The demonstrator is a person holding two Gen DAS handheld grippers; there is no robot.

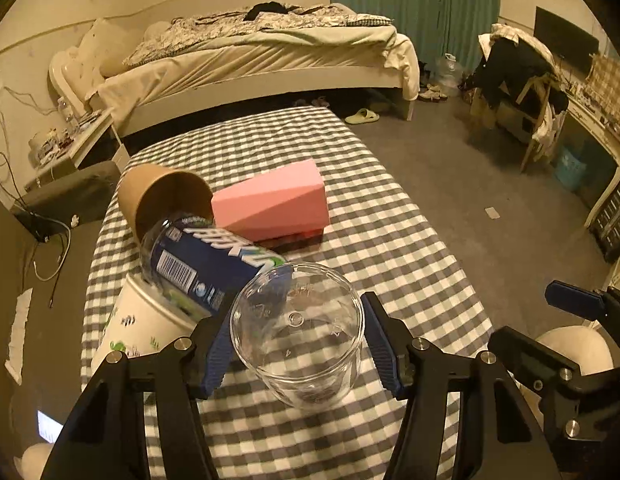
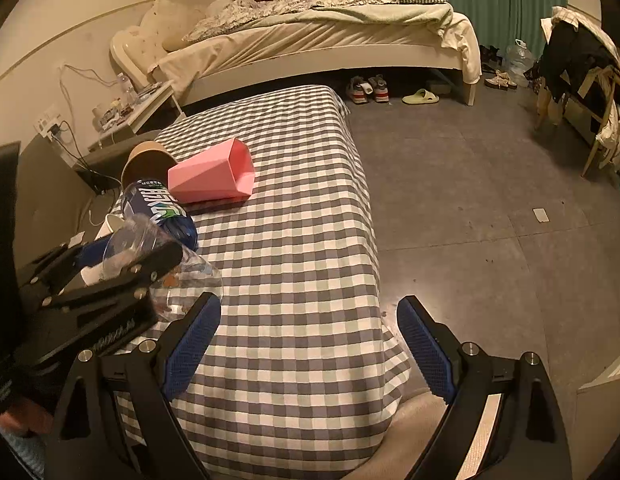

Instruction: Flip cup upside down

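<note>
A clear glass cup (image 1: 300,336) stands mouth up on the checked tablecloth (image 1: 349,200), near the front edge. My left gripper (image 1: 296,344) has its blue pads on both sides of the cup, close to or touching its wall; I cannot tell if they press it. In the right wrist view the cup (image 2: 178,276) shows at the left, partly hidden behind the left gripper's black body. My right gripper (image 2: 308,344) is open and empty, over the table's right front edge.
A blue-labelled bottle (image 1: 214,264) lies against a brown paper cup (image 1: 162,196) and a white printed cup (image 1: 138,328) at the left. A pink faceted cup (image 1: 274,200) lies on its side mid-table. Bed, chair and floor lie beyond.
</note>
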